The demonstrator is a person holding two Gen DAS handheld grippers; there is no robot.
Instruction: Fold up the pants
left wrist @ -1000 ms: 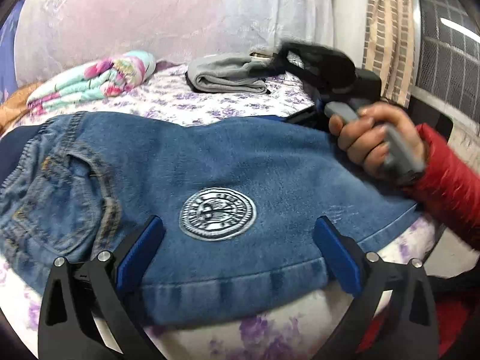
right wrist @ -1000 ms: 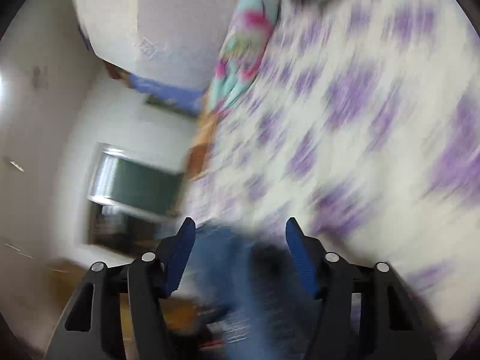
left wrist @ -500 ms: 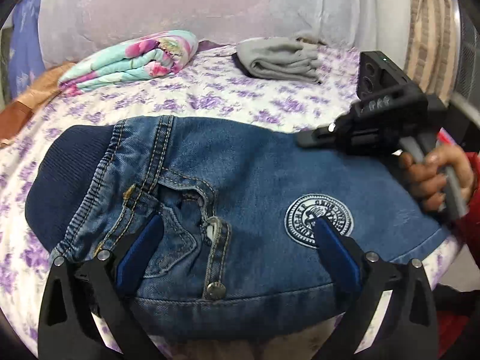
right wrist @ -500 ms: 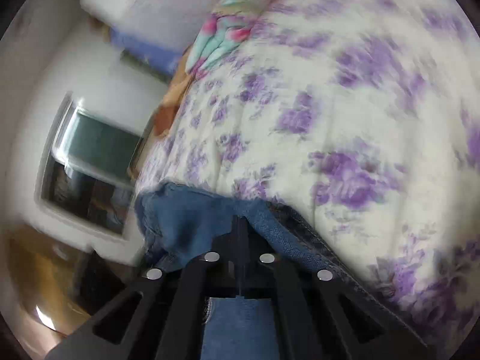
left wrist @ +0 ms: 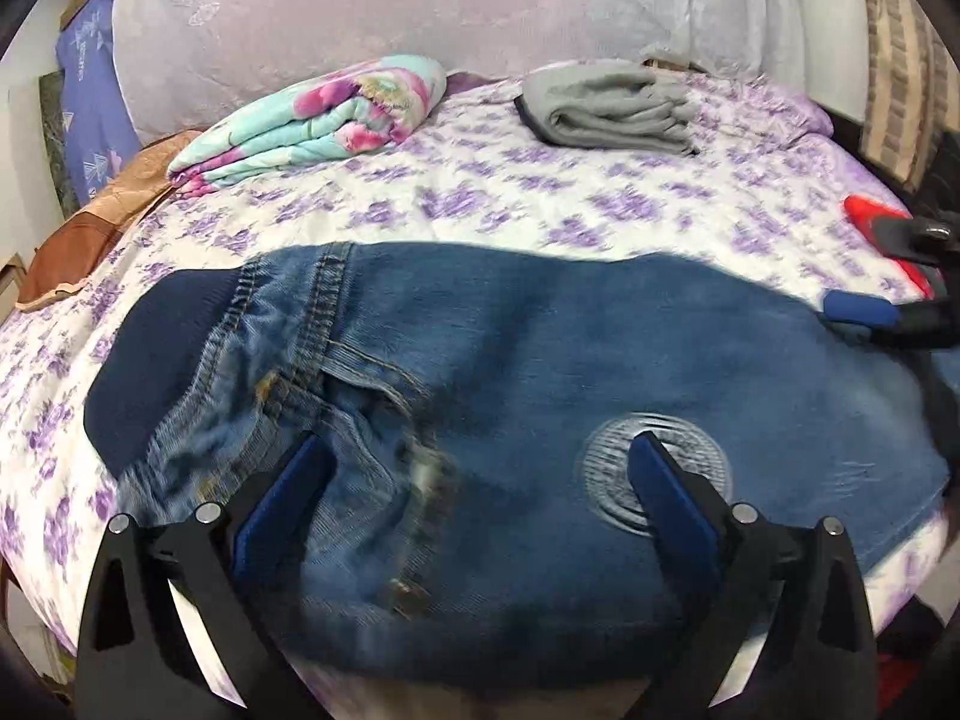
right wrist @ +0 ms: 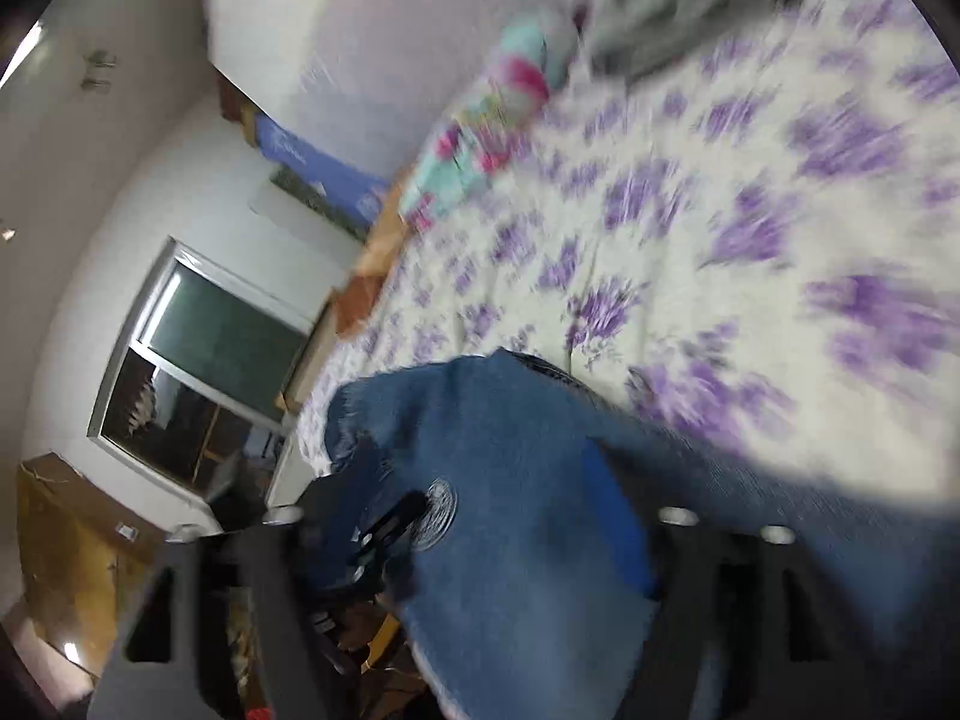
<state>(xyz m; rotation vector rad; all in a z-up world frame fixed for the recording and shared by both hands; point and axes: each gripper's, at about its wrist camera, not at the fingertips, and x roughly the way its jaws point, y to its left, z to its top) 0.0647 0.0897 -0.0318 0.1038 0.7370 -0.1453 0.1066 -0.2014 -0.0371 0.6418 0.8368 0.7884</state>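
**Jeans folded across the bed, both claws over them**

The left wrist view is showing the jeans (left wrist: 540, 396) lying folded across the near part of the bed (left wrist: 540, 204), dark waistband to the left, round patch (left wrist: 657, 474) to the right. The left gripper (left wrist: 474, 480) is hovering over them with its blue pads spread wide apart and nothing pinched between. At the right edge of this view the right gripper (left wrist: 864, 318) is poking in, one blue pad resting low by the far edge of the denim, beside a bit of red sleeve (left wrist: 882, 234).

The right wrist view is tilting and smearing, yet it is giving what the other lacks: a window (right wrist: 204, 372) in a white wall, a brown cardboard box (right wrist: 72, 534) below it, and the left gripper (right wrist: 384, 522) as a dark shape over the patch. Here the right gripper (right wrist: 468, 510) is opening, its jaws wide; denim is lying between them, but blur is making it hard to say whether a pad is touching the cloth.

The near edge of the jeans is being hidden behind the left gripper's frame. The right gripper's body is being cut off by the picture's edge.

The bed is wearing a white sheet with purple flowers. A folded floral blanket (left wrist: 312, 120) and a folded grey garment (left wrist: 606, 108) are sitting at the far side, well apart from the jeans, before a pale draped headboard (left wrist: 390, 12).
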